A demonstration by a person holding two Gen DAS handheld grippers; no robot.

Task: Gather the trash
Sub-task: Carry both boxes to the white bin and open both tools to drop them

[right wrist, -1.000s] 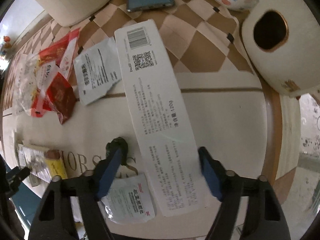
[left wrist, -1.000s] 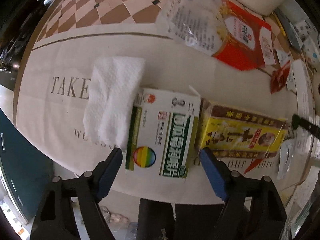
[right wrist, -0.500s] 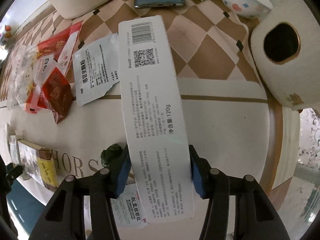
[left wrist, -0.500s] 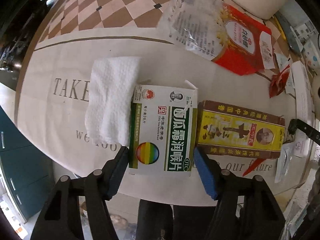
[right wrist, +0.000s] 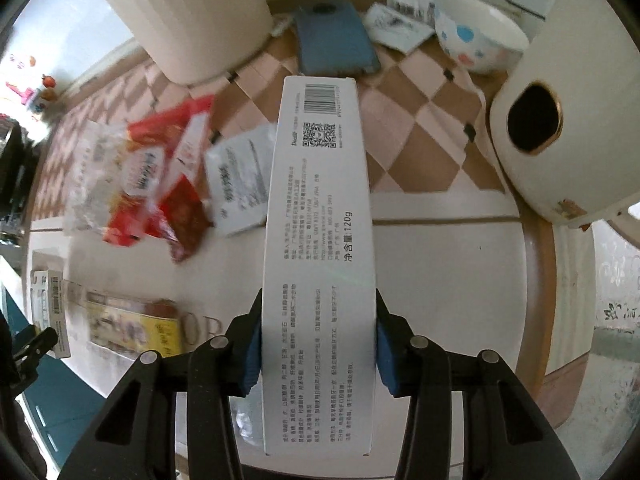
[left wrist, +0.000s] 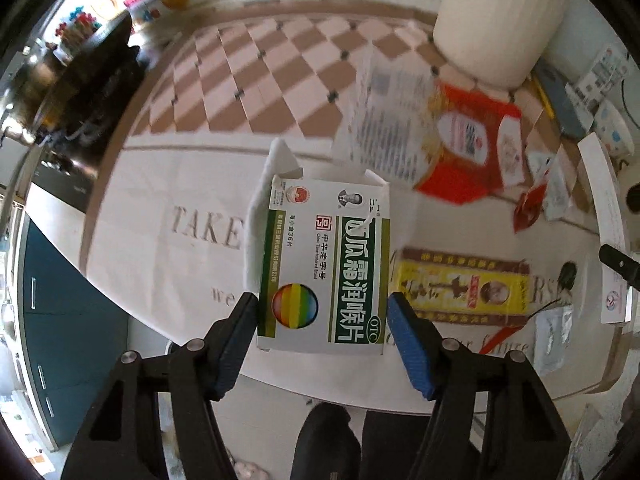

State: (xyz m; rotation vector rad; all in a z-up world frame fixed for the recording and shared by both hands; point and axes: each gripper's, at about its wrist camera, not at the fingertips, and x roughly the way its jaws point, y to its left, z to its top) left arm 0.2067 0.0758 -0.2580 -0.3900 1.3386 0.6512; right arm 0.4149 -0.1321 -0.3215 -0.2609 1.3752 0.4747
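My left gripper (left wrist: 322,312) is shut on a green and white medicine box (left wrist: 324,264) and holds it lifted above the table, over a white paper towel (left wrist: 256,216). My right gripper (right wrist: 319,332) is shut on a long white carton with a barcode (right wrist: 320,208), also raised off the table. A yellow and brown box (left wrist: 464,292) lies on the cloth right of the left gripper; it also shows in the right wrist view (right wrist: 132,328). A red and clear snack wrapper (left wrist: 436,136) lies further back; the right wrist view shows it too (right wrist: 136,176).
A white sachet (right wrist: 240,176) lies beside the carton. A white bin with a dark hole (right wrist: 560,120) stands at the right, a dotted bowl (right wrist: 476,40) and a blue phone (right wrist: 336,40) behind. A tall white cylinder (left wrist: 496,16) stands at the back. The table edge (left wrist: 132,316) runs close below both grippers.
Both grippers closed from open onto their boxes, the left on the medicine box and the right on the long carton, then lifted them off the table.
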